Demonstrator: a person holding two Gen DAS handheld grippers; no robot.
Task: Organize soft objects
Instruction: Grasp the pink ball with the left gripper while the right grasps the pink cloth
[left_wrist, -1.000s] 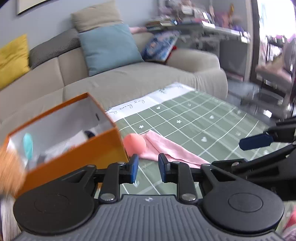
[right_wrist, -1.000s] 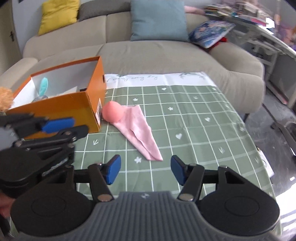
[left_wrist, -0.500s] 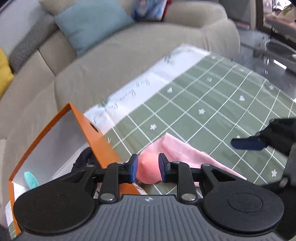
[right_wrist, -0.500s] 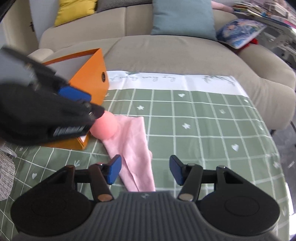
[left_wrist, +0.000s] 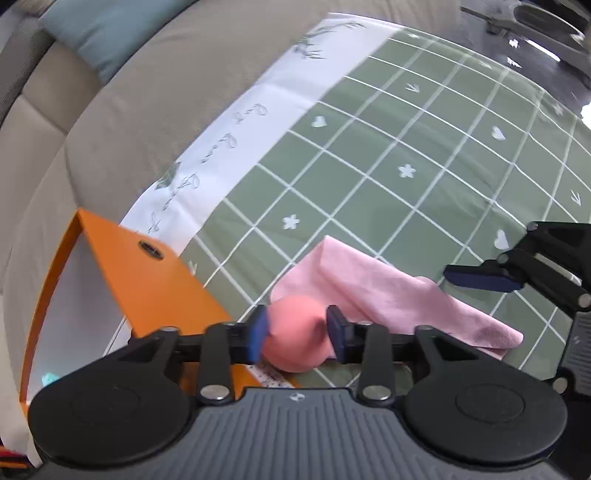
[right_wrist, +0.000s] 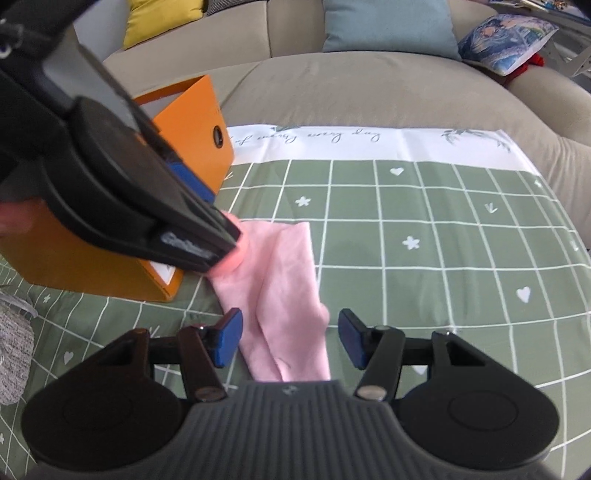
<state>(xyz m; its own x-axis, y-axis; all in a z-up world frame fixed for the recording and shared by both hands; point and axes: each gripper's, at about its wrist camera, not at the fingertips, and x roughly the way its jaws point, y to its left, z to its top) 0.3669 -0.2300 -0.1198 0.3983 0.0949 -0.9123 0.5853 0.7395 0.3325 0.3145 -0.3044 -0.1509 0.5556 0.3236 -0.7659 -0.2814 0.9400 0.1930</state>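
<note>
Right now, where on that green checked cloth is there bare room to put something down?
Bare: the checked cloth right of the pink cloth, out to its edges. Crowded: beside the orange box, where the left hand-held gripper brackets the pink ball.
</note>
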